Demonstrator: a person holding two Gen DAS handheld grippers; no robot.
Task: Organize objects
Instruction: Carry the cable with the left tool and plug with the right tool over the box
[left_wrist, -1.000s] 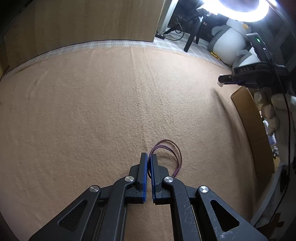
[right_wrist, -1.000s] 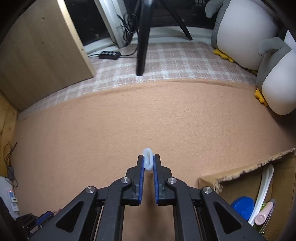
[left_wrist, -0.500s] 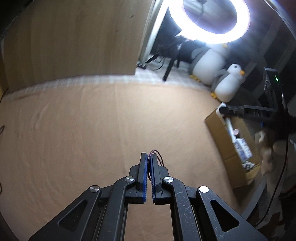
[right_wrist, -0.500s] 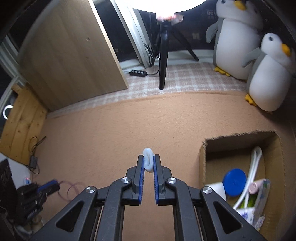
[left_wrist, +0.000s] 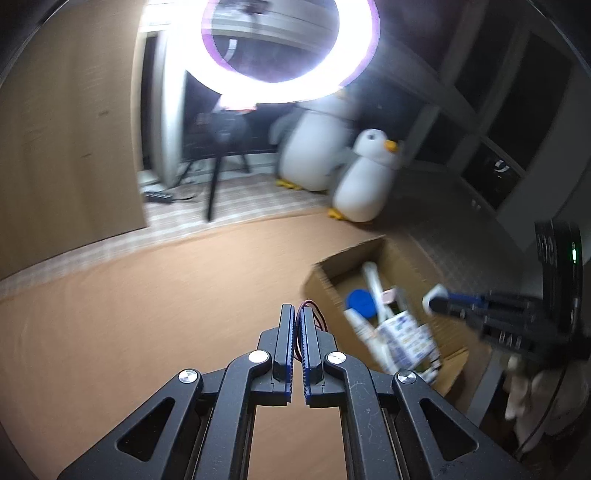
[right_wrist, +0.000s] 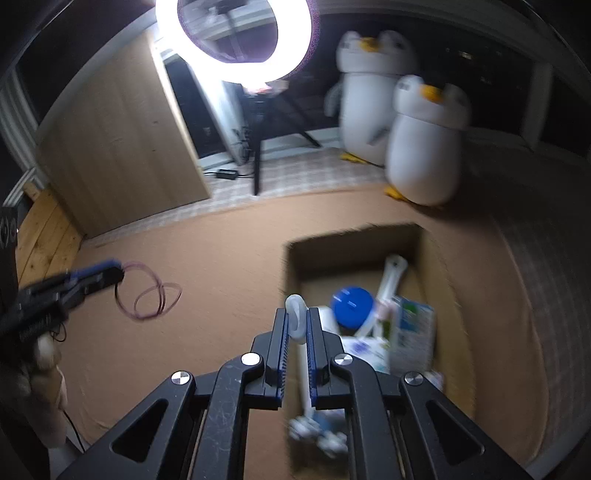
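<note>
Left tongs (left_wrist: 295, 314) in the left wrist view are pinched nearly together on a thin purple-red cord (left_wrist: 314, 312), of which only a short loop shows past the blue pads, curving off to the right of the tips. They hang above the tan carpet (left_wrist: 147, 314), just left of the open cardboard box (left_wrist: 321, 284). Inside the box lie a blue round lid (left_wrist: 360, 301), a white tube (left_wrist: 373, 280) and a printed carton (left_wrist: 404, 334). Over the box's right side the right tongs (left_wrist: 430, 299) reach in from the right, pointing left, with a white piece at their tip. Two plush penguins (left_wrist: 365, 184) stand beyond the carpet under a glaring ring light (left_wrist: 288, 85).

Right wrist view: the right tongs (right_wrist: 296, 314) are clamped on a small translucent white ring (right_wrist: 295, 319), its rounded top standing upright above the pads and its long axis running along the fingers. They hover over the near left part of the cardboard box (right_wrist: 439, 258), with the blue round lid (right_wrist: 351, 301) just right of the tips. At the left edge the left tongs (right_wrist: 120, 273) point right, and the purple-red cord (right_wrist: 151, 293) dangles from them in several loose loops above the tan carpet (right_wrist: 221, 258), well left of the box.
</note>
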